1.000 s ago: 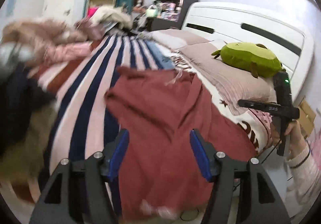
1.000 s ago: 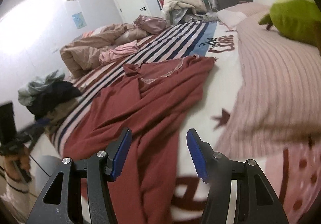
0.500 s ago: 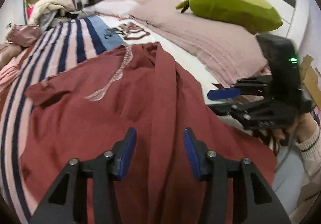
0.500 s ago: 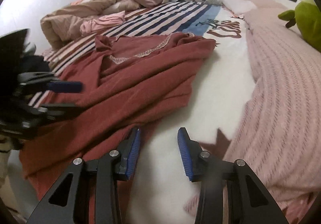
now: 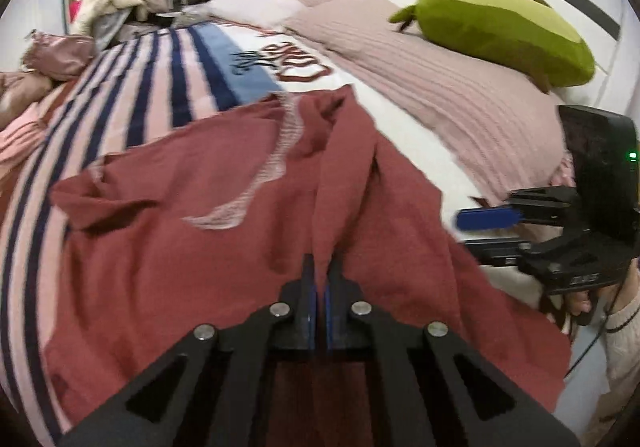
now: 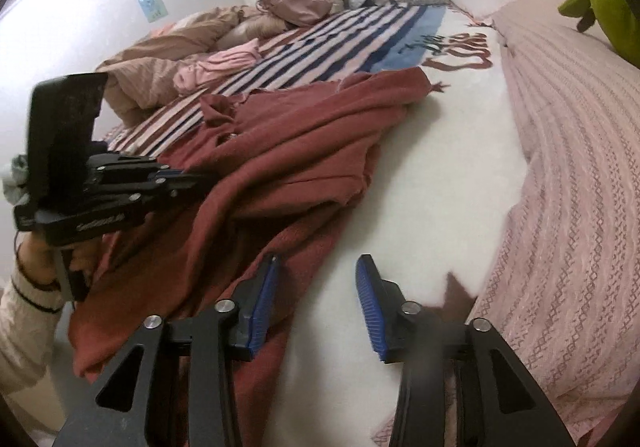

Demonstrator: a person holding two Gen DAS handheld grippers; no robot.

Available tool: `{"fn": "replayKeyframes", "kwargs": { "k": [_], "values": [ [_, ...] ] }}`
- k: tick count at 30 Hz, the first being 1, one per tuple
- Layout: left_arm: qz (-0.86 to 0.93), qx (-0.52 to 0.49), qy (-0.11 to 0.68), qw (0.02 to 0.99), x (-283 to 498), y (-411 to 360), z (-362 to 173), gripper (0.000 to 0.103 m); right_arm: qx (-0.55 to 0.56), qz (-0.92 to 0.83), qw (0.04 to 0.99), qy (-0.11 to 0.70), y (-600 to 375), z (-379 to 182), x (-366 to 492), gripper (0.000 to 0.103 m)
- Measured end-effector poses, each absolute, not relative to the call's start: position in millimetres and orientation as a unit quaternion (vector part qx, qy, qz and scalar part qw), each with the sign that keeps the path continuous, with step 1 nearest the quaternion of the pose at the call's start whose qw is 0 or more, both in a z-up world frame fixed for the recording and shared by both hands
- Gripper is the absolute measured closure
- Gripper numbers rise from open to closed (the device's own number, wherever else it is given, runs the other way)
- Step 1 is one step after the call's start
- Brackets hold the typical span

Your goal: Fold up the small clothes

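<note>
On the bed (image 5: 404,135), the left tool (image 5: 319,279) pinches a ridge of the soft, limp red garment (image 5: 180,247). The right tool (image 6: 316,299) hangs released at its near hem, likely the next hold.

The wide bed (image 6: 432,167) has a pink, navy and white striped cover (image 5: 168,87). On it lie a crumpled dark red garment (image 5: 208,247), a ribbed pink knit blanket (image 6: 572,151), a green plush toy (image 5: 500,27) and a brown quilt heap (image 6: 160,59).
</note>
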State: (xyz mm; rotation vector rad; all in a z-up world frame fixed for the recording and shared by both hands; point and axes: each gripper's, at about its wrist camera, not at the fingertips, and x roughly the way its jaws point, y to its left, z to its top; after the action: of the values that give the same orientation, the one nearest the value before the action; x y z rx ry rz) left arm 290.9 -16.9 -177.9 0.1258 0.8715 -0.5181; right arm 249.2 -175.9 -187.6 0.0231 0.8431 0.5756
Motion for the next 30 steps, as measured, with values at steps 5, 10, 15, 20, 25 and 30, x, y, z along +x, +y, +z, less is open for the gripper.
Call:
{"fn": "replayKeyframes", "kwargs": {
  "k": [5, 10, 15, 20, 25, 30],
  "values": [
    [-0.225, 0.042, 0.419, 0.878, 293.7, 2.8, -179.5, 0.102, 0.002, 0.294, 0.873, 0.39, -166.3, -181.0, 244.5, 0.047],
    [-0.229, 0.04, 0.437, 0.869, 291.2, 5.3, -183.9, 0.097, -0.057, 0.236, 0.879, 0.41, -145.4, -185.0, 264.9, 0.047],
    [-0.251, 0.028, 0.433, 0.865, 266.8, 16.0, -179.4, 0.075, -0.067, 0.219, 0.88, 0.416, -135.6, -185.6, 298.7, 0.048],
    [-0.27, 0.018, 0.441, 0.856, 238.1, 28.0, -180.3, 0.075, -0.099, 0.137, 0.898, 0.405, -145.4, -180.9, 317.1, 0.081],
    [-0.279, 0.019, 0.446, 0.85, 215.2, 34.2, -185.5, 0.075, -0.093, 0.079, 0.917, 0.38, -169.8, -167.5, 317.1, 0.081],
    [-0.278, 0.019, 0.438, 0.854, 193.9, 40.2, -180.1, 0.064, -0.088, 0.123, 0.905, 0.397, -171.2, -162.0, 305.1, 0.08]
  ]
}}
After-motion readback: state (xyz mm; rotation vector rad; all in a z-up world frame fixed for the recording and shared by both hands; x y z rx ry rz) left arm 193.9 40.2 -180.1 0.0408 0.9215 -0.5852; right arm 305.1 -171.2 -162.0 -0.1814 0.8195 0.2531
